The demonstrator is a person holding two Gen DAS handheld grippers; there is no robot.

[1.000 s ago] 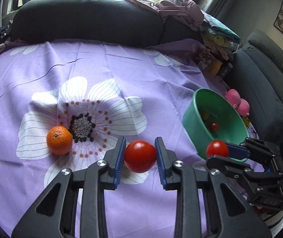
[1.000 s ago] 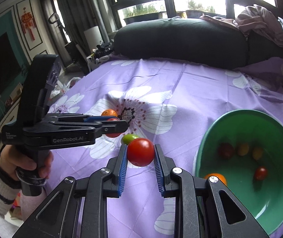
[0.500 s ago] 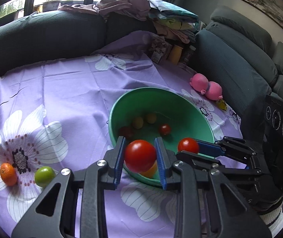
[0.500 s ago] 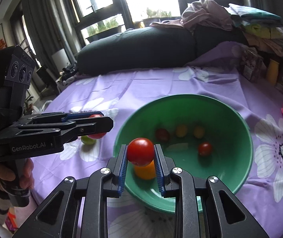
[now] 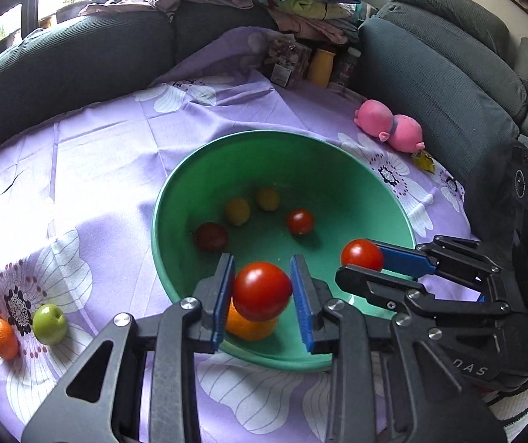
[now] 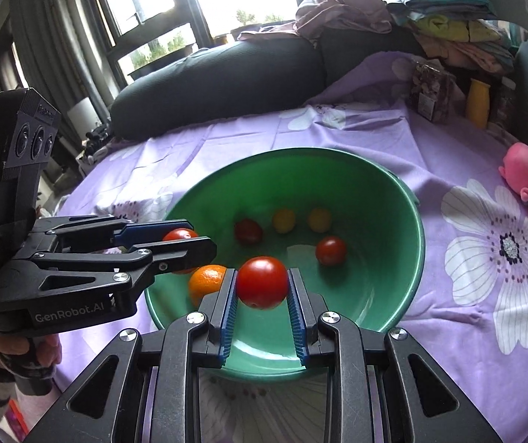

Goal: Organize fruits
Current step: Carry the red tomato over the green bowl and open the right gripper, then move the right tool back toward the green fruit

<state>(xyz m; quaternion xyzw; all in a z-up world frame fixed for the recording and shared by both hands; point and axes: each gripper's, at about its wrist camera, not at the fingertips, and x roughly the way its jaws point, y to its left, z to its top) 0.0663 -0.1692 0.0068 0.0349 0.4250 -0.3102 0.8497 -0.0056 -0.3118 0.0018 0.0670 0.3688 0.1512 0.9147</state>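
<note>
A purple flowered cloth [image 5: 108,155] carries a green bowl [image 5: 374,192] of small fruit. Over its near rim, the left gripper [image 5: 262,291] clamps a tomato [image 5: 262,291] and the right gripper [image 6: 262,288] clamps another tomato [image 6: 262,282]. An apple [image 5: 49,323] and a mandarin [image 5: 2,337] lie on the cloth.

The left gripper [image 5: 262,293] holds a tomato [image 5: 262,291] between its jaws, over the near rim of the bowl [image 5: 175,199]. An orange [image 5: 251,326] lies in the bowl right under the jaws; four small fruits [image 5: 300,221] lie beyond them. The right gripper [image 5: 361,258], with its own tomato [image 5: 362,254], is just right. An apple [image 5: 50,323] and mandarin [image 5: 2,338] lie far left.
</note>
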